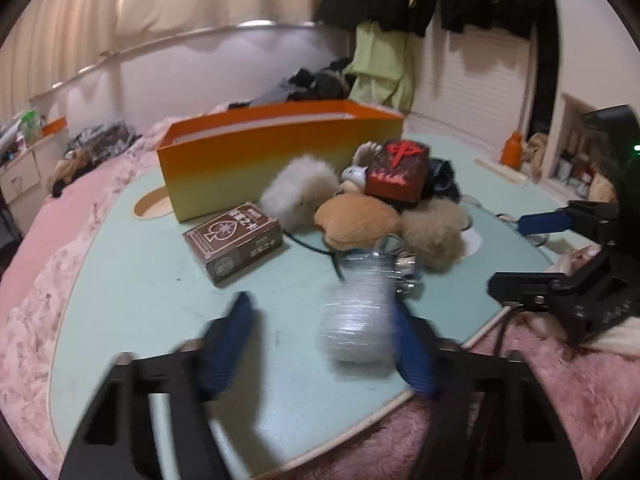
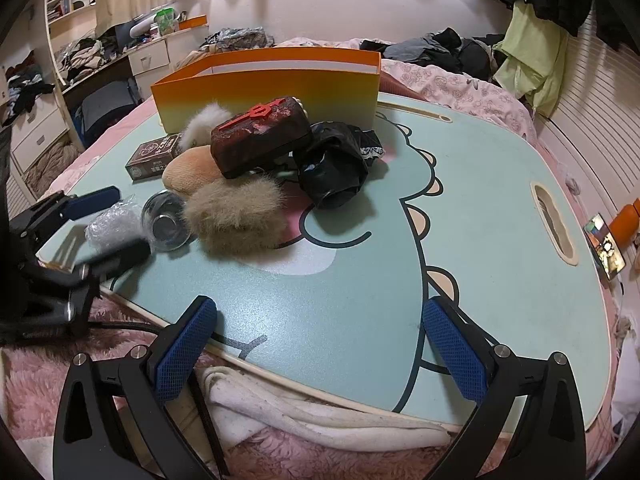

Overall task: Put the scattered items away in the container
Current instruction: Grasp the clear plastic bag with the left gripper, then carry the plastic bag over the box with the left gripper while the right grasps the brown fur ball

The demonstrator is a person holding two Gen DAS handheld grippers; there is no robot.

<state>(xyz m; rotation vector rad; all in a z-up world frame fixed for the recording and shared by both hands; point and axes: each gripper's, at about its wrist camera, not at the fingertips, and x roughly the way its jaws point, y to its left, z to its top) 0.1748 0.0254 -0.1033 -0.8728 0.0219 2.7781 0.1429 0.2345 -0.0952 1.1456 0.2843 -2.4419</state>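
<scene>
Both grippers share one build: black plastic frames with triangular cut-outs, and fingers faced in blue pads with a fine mesh texture. The right gripper (image 2: 320, 344) shows round silver screws on its frame arms. The left gripper (image 1: 320, 334) is blurred, its blue pads smeared. A black braided cable (image 2: 120, 326) trails from the left gripper's frame.

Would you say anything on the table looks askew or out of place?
Yes: the dark red block sits tilted atop the plush pile, not flat, and the orange box shows nothing inside yet.
</scene>
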